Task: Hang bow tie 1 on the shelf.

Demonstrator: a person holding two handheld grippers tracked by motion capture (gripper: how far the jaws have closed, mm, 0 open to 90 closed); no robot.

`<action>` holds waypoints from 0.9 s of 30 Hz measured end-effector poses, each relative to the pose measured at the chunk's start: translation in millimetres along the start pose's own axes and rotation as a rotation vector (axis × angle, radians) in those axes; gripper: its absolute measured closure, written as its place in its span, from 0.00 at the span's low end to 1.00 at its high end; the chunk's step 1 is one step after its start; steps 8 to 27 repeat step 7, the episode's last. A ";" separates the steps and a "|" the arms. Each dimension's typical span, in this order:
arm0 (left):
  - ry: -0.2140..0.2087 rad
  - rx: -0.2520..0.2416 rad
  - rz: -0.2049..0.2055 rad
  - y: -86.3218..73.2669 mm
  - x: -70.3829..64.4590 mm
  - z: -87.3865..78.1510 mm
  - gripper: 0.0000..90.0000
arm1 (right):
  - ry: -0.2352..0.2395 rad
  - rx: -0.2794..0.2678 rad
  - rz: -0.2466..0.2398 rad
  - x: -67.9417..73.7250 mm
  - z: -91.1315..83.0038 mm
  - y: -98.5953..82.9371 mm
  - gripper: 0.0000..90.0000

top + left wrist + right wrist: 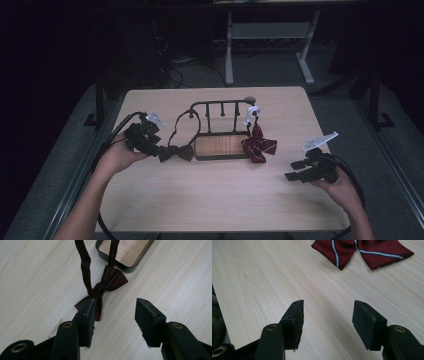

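Bow tie, dark, lay on the table just left of the tray, its strap looped up to the rack. In the high view we saw the left gripper right beside it, and the right gripper well apart, right of the striped bow.

Left gripper view: jaws apart, the left one touching or just over the near wing of the bow tie; strap ran up past the tray. We judged this the reach-to-grasp step; next called for centring the jaws on the wing or knot, then closing.

Right gripper view: jaws apart, nothing between, striped bow farther off.
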State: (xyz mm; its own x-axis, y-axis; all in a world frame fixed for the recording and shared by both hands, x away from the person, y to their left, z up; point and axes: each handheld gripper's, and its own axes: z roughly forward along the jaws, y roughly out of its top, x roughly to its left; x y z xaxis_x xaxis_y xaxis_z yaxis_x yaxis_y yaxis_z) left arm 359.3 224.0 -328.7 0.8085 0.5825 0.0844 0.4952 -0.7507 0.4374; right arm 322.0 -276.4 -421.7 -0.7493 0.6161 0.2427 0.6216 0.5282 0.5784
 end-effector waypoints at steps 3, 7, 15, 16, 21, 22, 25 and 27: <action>-0.002 0.000 -0.002 -5.6 -2.1 2.4 0.56 | 0.000 0.000 -0.001 -0.2 0.6 -0.2 0.47; -0.003 -0.003 -0.006 -10.8 -4.0 4.1 0.55 | 0.000 0.009 0.006 -0.3 2.8 -0.3 0.47; -0.003 -0.003 -0.006 -10.8 -4.0 4.1 0.55 | 0.000 0.009 0.006 -0.3 2.8 -0.3 0.47; -0.003 -0.003 -0.006 -10.8 -4.0 4.1 0.55 | 0.000 0.009 0.006 -0.3 2.8 -0.3 0.47; -0.003 -0.003 -0.006 -10.8 -4.0 4.1 0.55 | 0.000 0.009 0.006 -0.3 2.8 -0.3 0.47; -0.003 -0.003 -0.006 -10.8 -4.0 4.1 0.55 | 0.000 0.009 0.006 -0.3 2.8 -0.3 0.47; -0.003 -0.003 -0.006 -10.8 -4.0 4.1 0.55 | 0.000 0.009 0.006 -0.3 2.8 -0.3 0.47; -0.003 -0.003 -0.006 -10.8 -4.0 4.1 0.55 | 0.000 0.009 0.006 -0.3 2.8 -0.3 0.47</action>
